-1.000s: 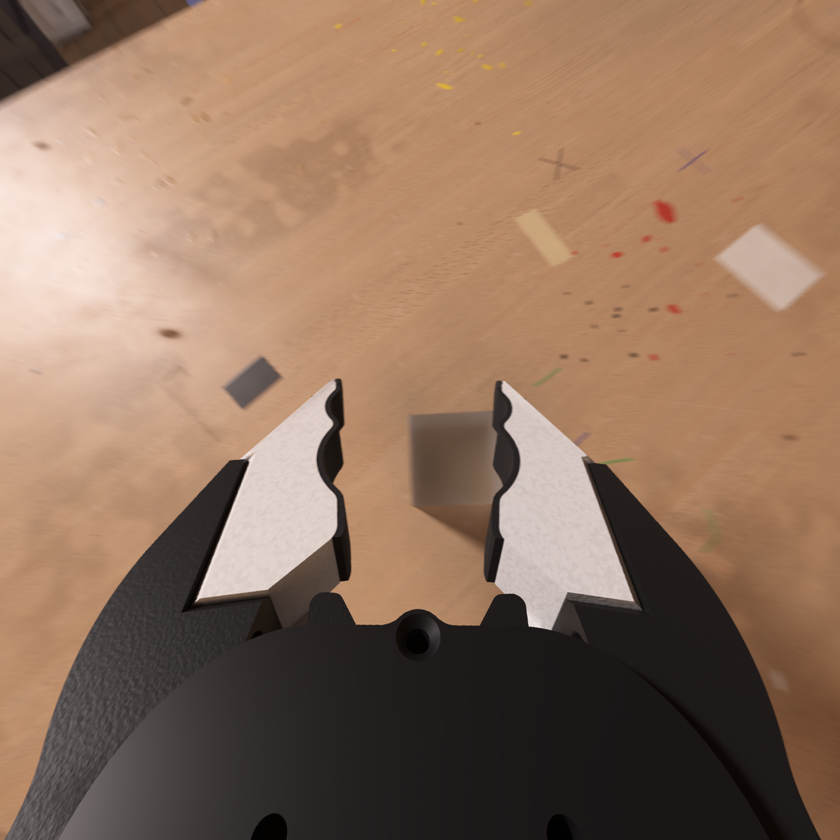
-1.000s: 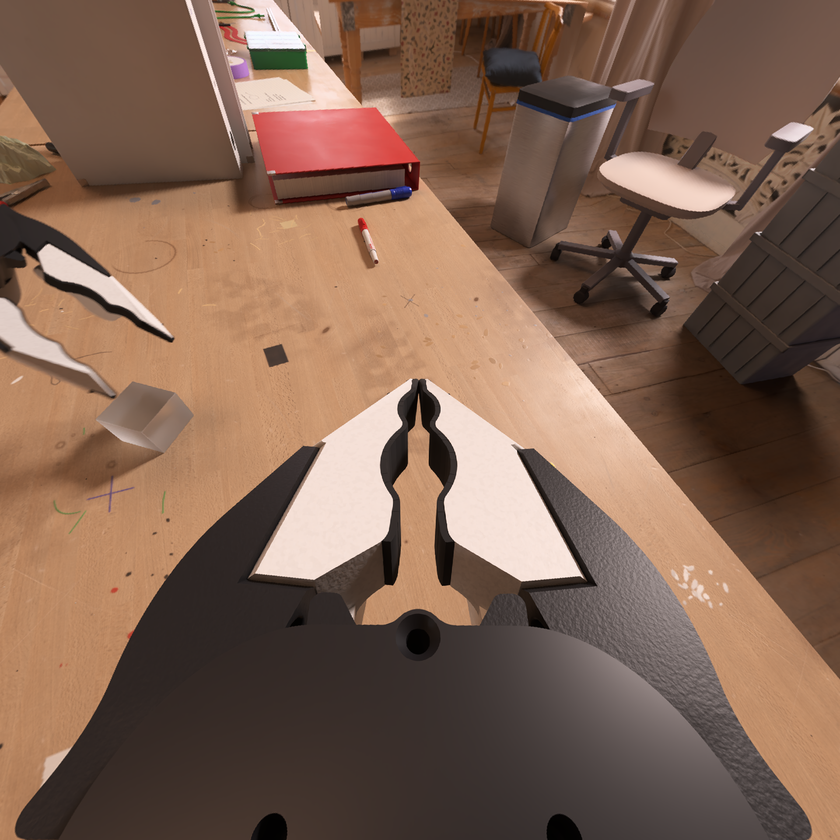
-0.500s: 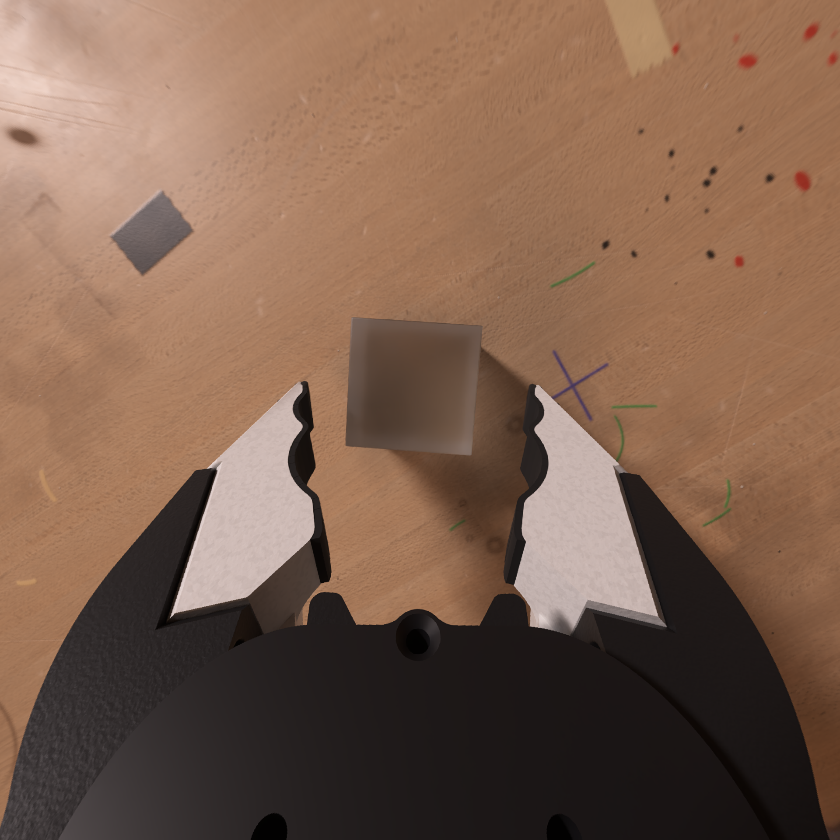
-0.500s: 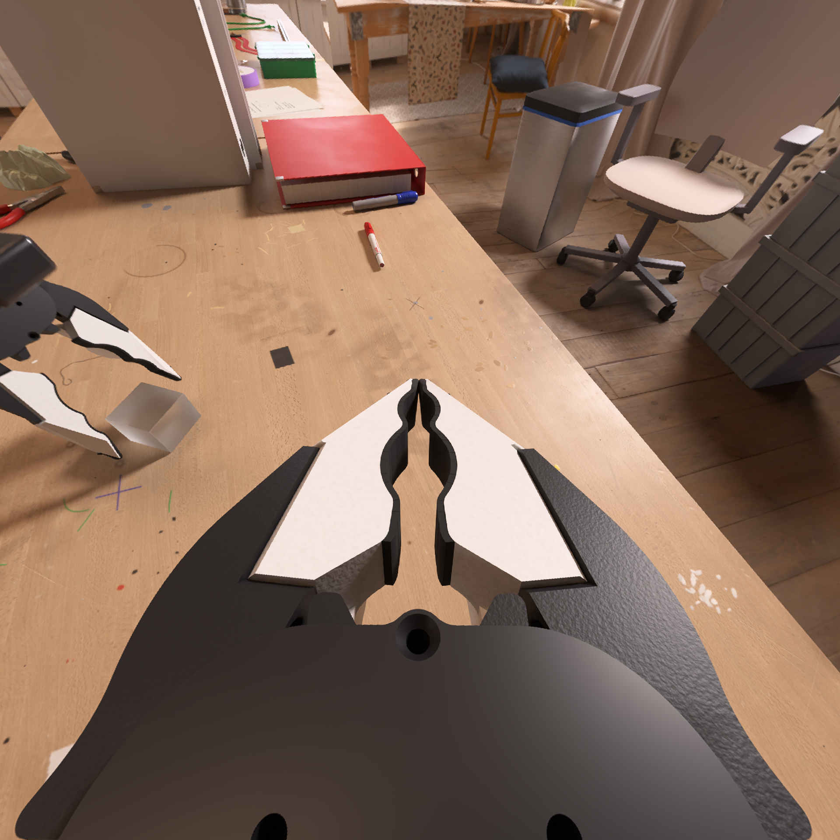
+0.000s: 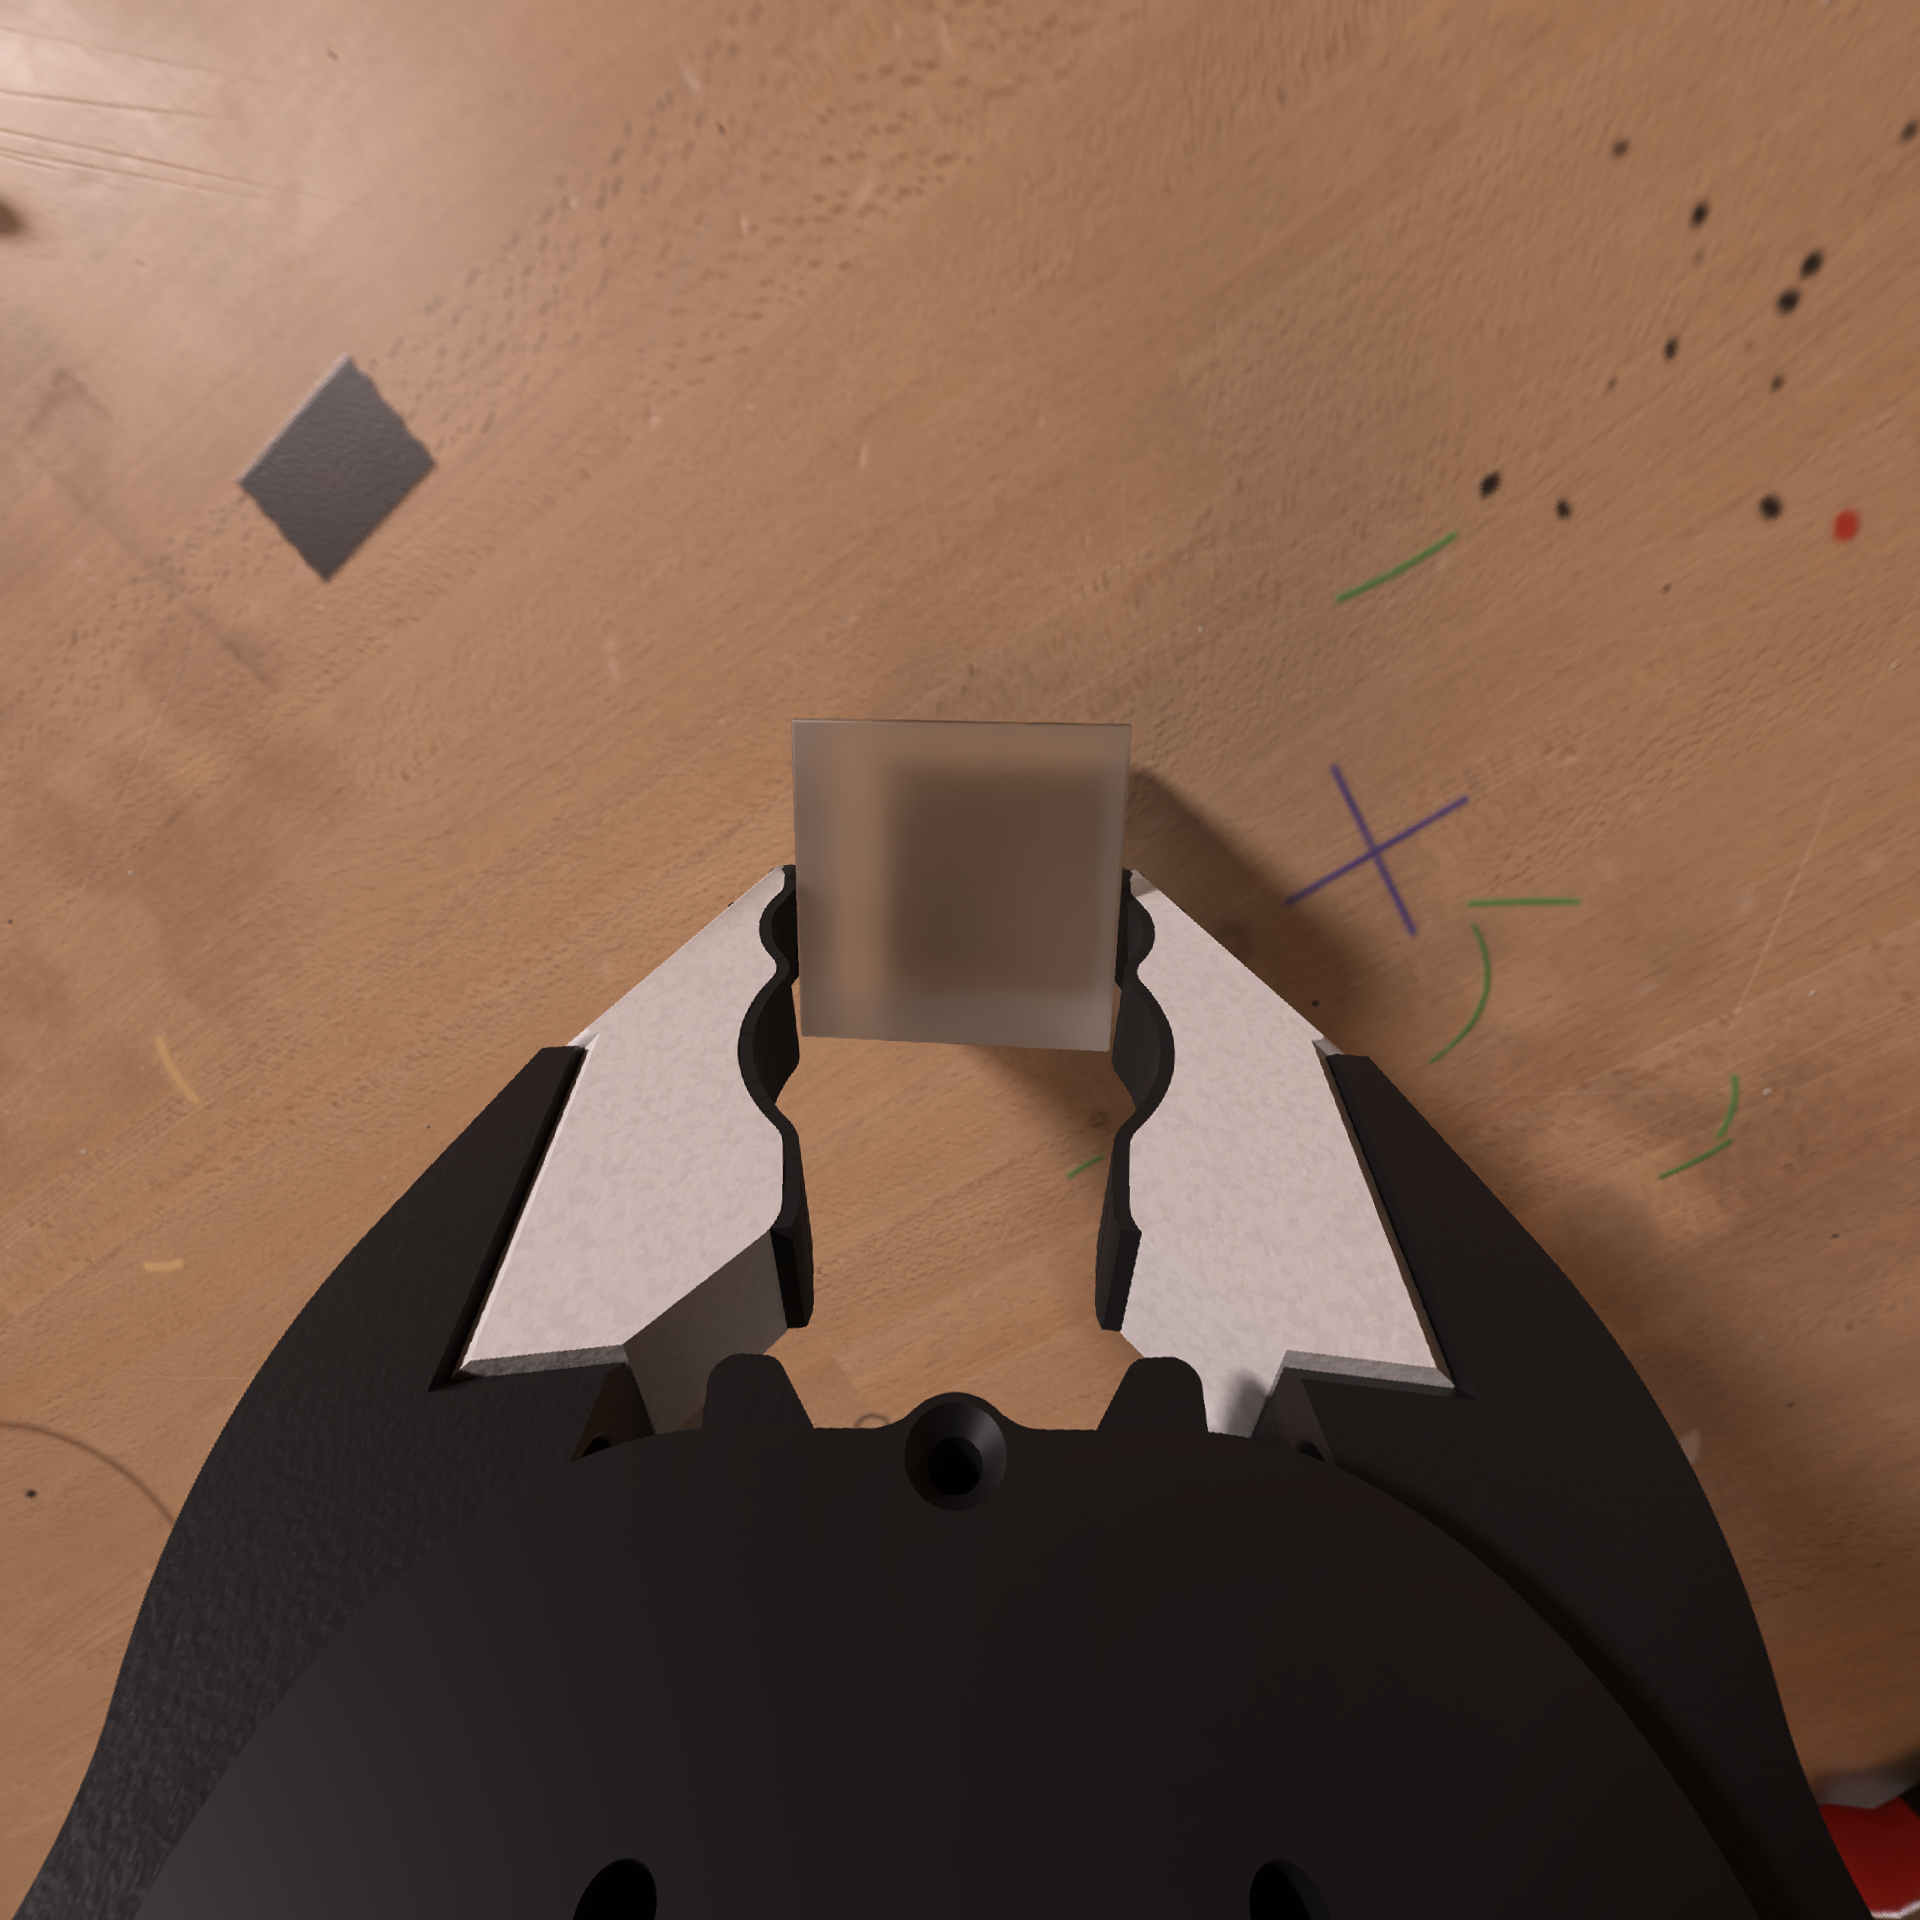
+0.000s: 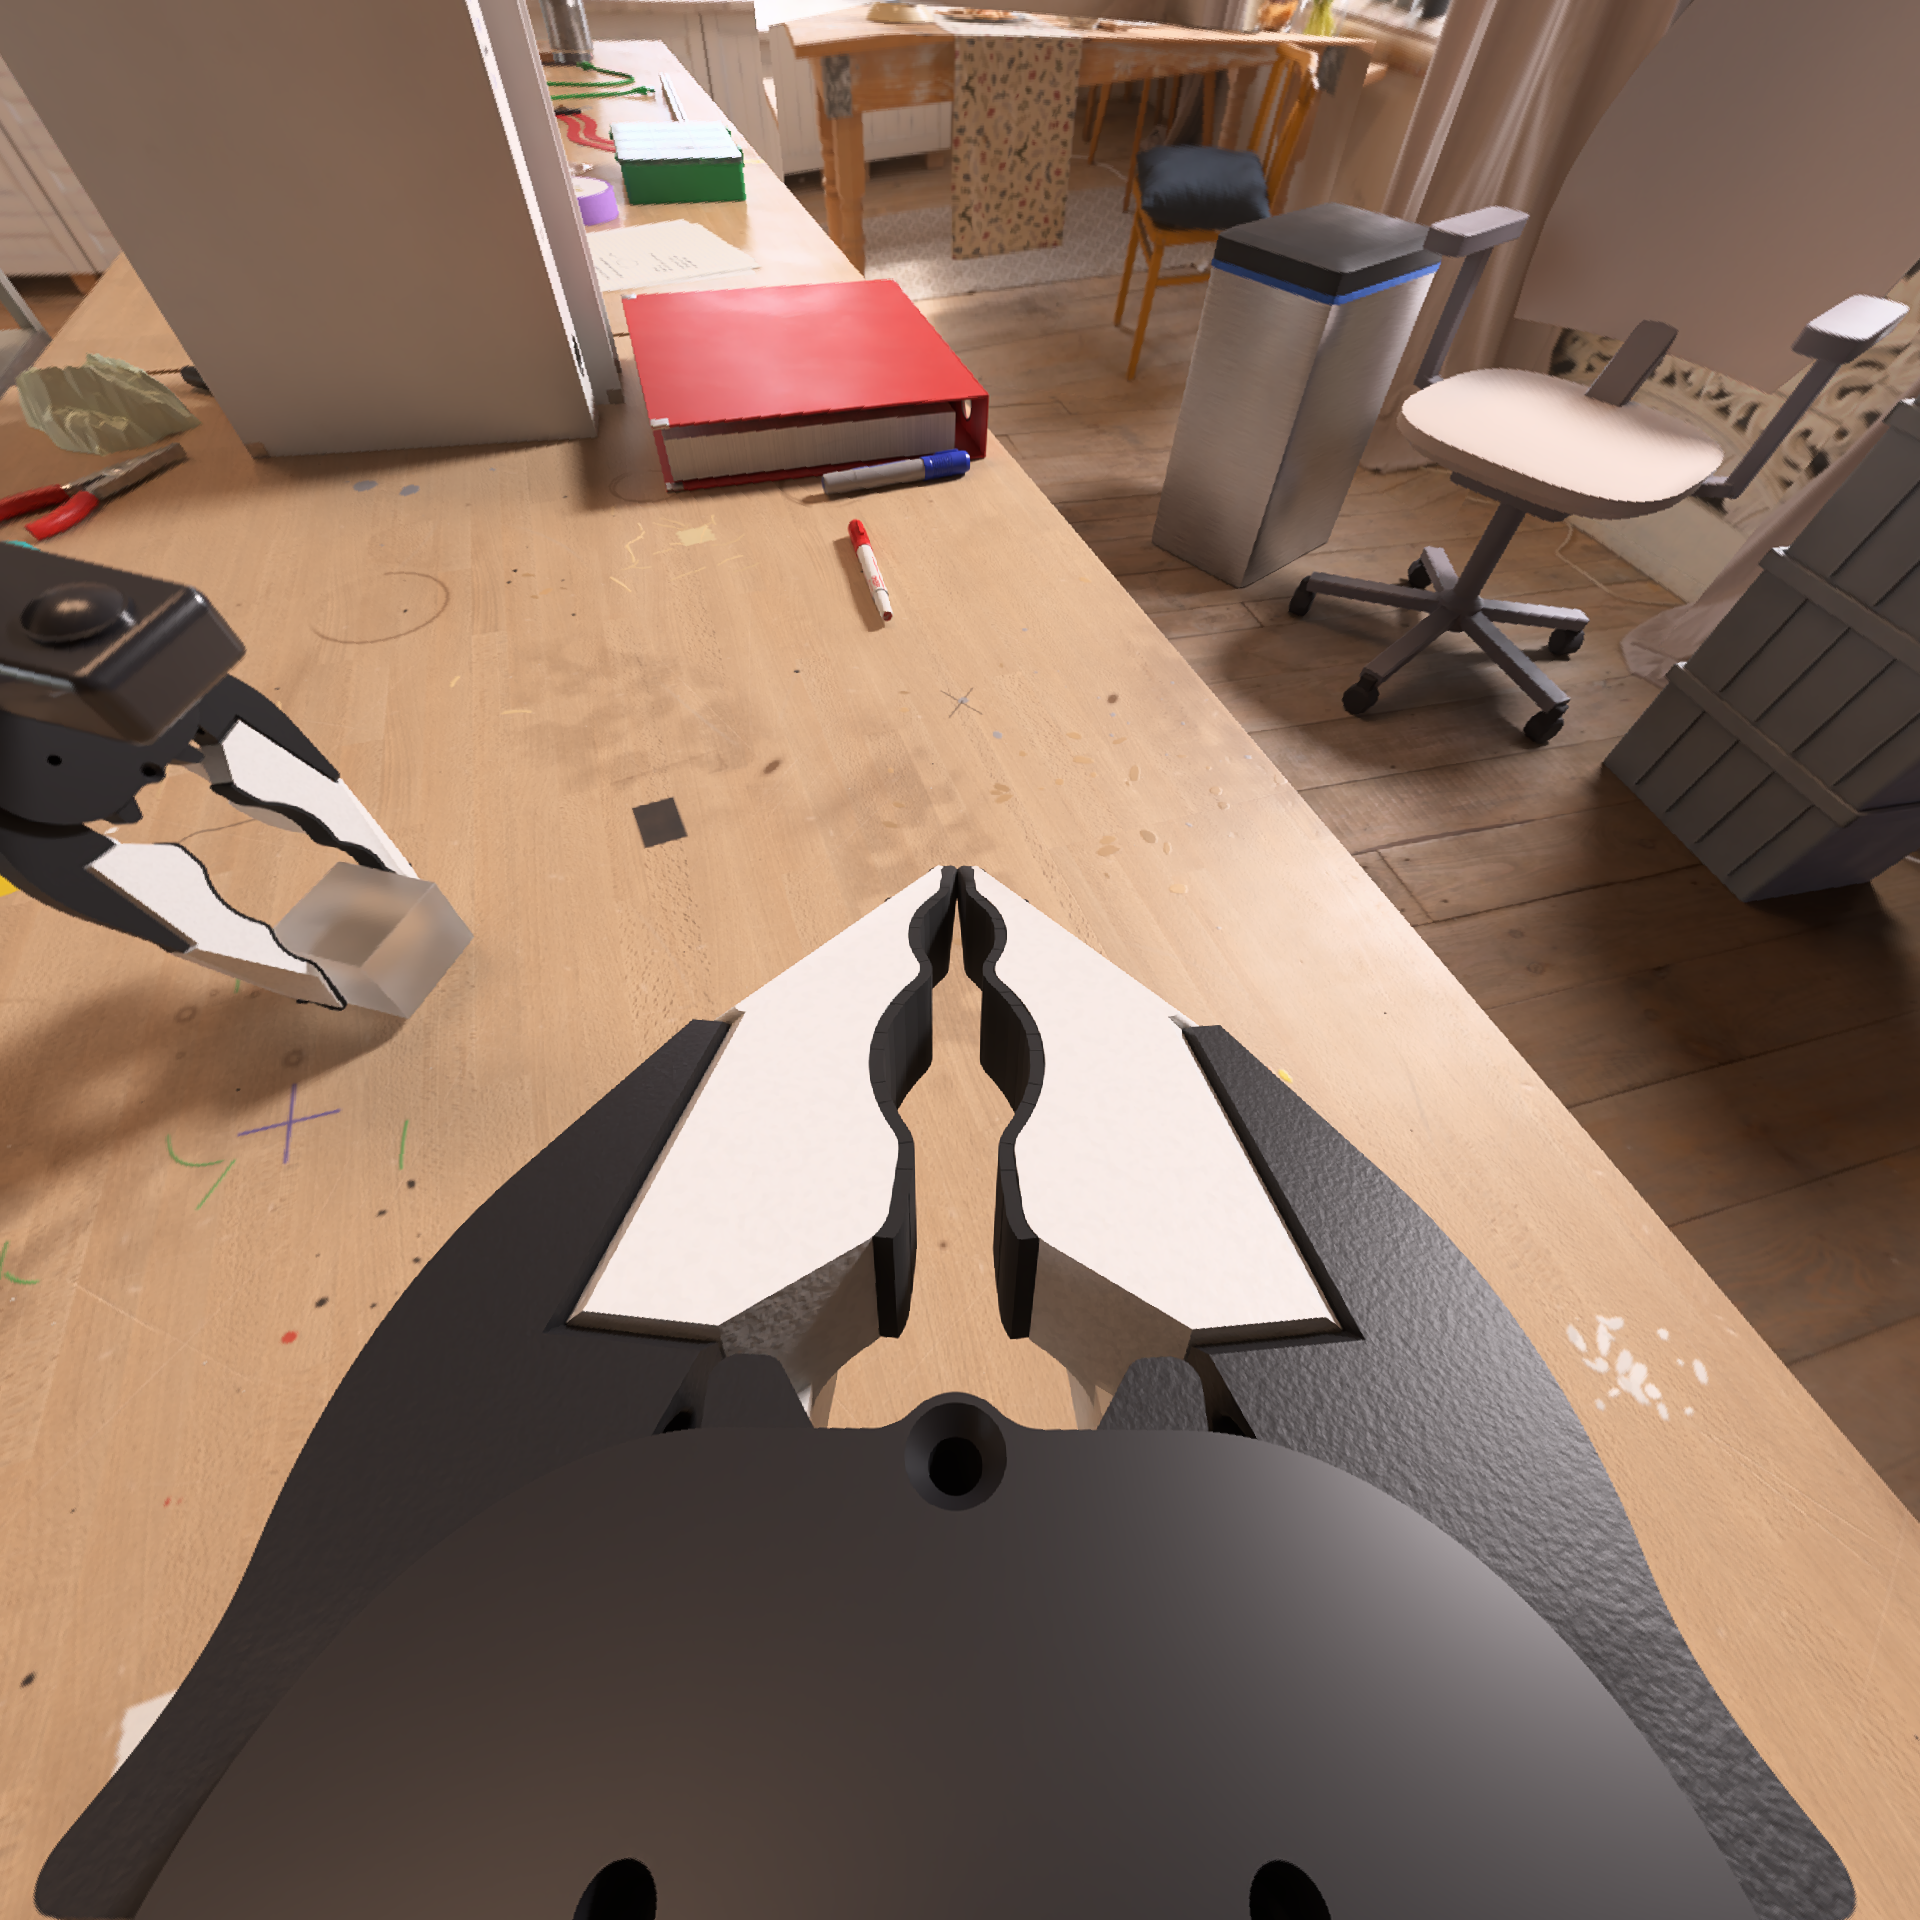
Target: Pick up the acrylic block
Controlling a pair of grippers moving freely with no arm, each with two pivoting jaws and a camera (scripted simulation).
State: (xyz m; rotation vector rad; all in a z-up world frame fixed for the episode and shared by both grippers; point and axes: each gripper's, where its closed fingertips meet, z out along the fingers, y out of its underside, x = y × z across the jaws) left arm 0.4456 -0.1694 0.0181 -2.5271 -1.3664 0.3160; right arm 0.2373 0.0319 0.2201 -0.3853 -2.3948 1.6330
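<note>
The acrylic block is a frosted clear cube on the wooden table. My left gripper has its two white fingers pressed against the block's left and right sides, with about half of the block sticking out past the tips. The right wrist view shows the same grip at far left: the left gripper slants down and holds the block low at the table surface. My right gripper is shut and empty, over the table to the right of the block.
A dark square patch lies left of the block. Farther back are a red marker, a red binder, a large white box and pliers. The table edge runs along the right.
My left gripper has moved forward around the block and closed its fingers onto the block's sides. My right gripper stays shut and has barely moved.
</note>
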